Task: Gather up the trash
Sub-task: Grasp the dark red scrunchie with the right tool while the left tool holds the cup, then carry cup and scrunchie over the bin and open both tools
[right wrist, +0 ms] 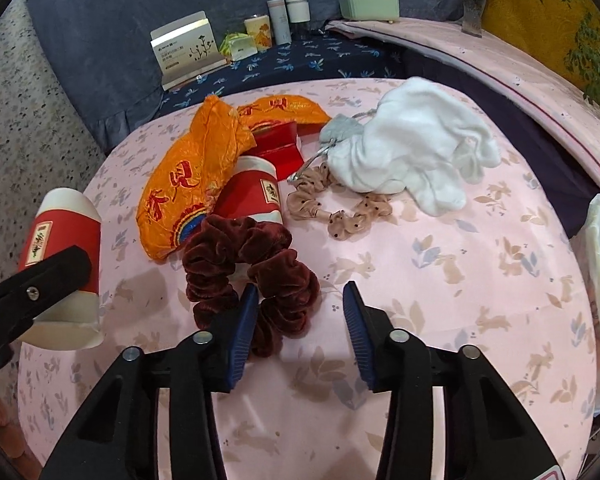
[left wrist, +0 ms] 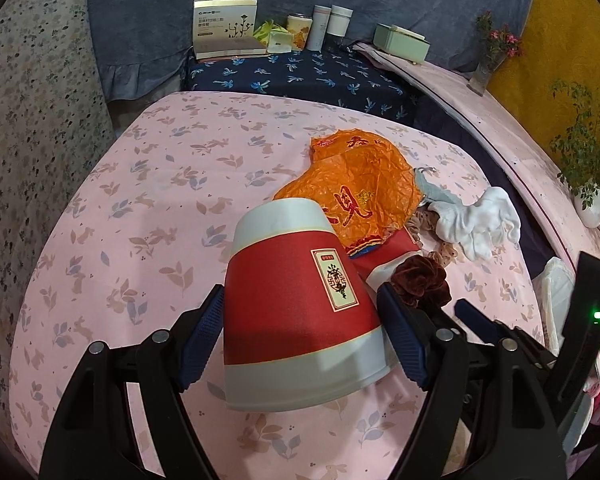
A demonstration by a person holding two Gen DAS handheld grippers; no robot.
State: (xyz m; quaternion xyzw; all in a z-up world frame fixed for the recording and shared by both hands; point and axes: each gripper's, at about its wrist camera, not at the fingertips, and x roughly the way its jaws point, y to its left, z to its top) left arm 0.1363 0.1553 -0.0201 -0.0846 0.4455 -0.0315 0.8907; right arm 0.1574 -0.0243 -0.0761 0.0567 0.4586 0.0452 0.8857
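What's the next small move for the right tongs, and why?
Probably ease the right tongs forward past the dark red scrunchie toward the second paper cup lying by the orange wrapper. They are open and empty, while the left tongs already grip a paper cup; the scrunchie looks like no trash.

Even, moderately bright indoor light falls from above. The cup (left wrist: 300, 304) casts a soft shadow beneath its lower rim on the pink bedsheet (left wrist: 140, 208). Both views are sharp at the centre, while the fisheye bends the edges and blackens the corners.
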